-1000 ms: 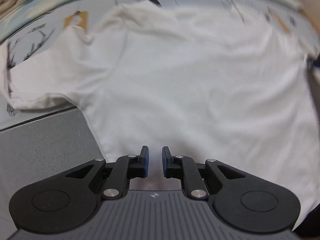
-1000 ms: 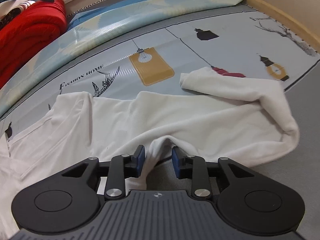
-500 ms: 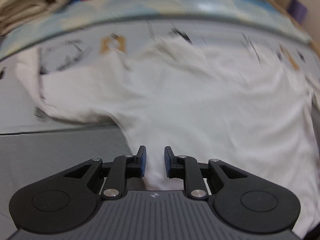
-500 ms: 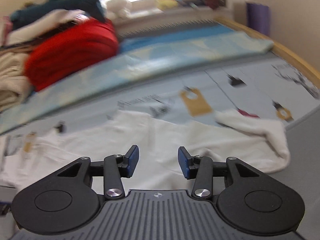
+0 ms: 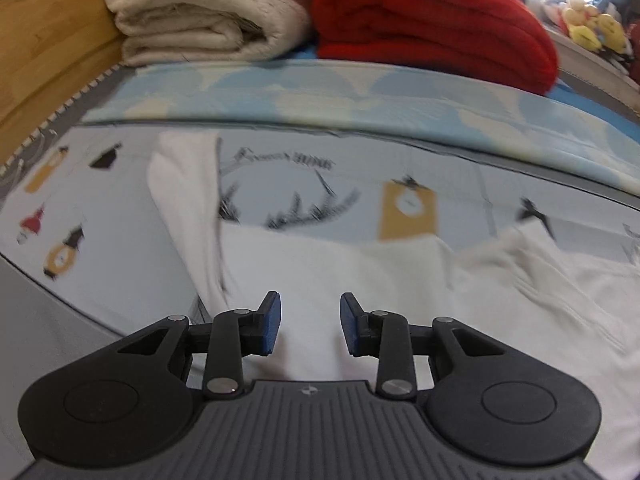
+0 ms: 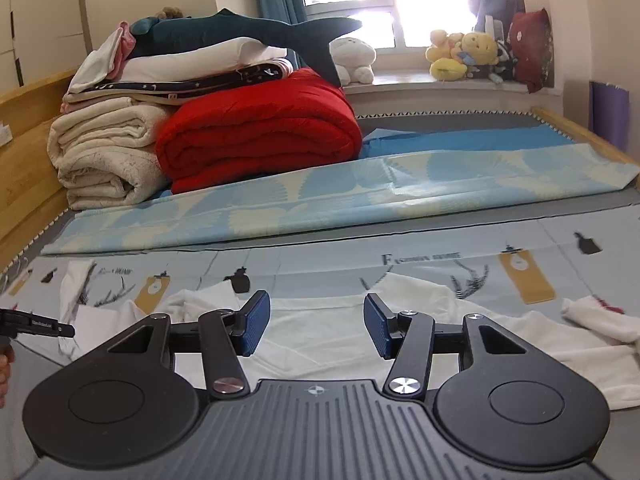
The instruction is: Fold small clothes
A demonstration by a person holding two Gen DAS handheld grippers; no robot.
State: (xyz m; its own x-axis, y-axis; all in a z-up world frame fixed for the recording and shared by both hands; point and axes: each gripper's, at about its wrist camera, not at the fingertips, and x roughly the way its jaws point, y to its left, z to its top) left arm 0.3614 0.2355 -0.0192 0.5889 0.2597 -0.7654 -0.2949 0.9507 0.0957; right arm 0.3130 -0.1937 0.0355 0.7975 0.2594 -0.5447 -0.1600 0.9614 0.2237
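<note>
- white t-shirt (image 6: 320, 336) spread flat on printed sheet (image 6: 320, 264)
- left gripper (image 5: 310, 322) above near hem, jaws apart, empty
- right gripper (image 6: 316, 326) likewise parted, gripping nothing

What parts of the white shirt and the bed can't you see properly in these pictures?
- Left wrist view: the white shirt near hem is hidden behind the left gripper; the bed sheet print is smeared by motion blur.
- Right wrist view: the right gripper body covers the shirt's lower part.
- The left edge cuts off the shirt's far sleeve.
- The window glare washes out what is outside.
</note>
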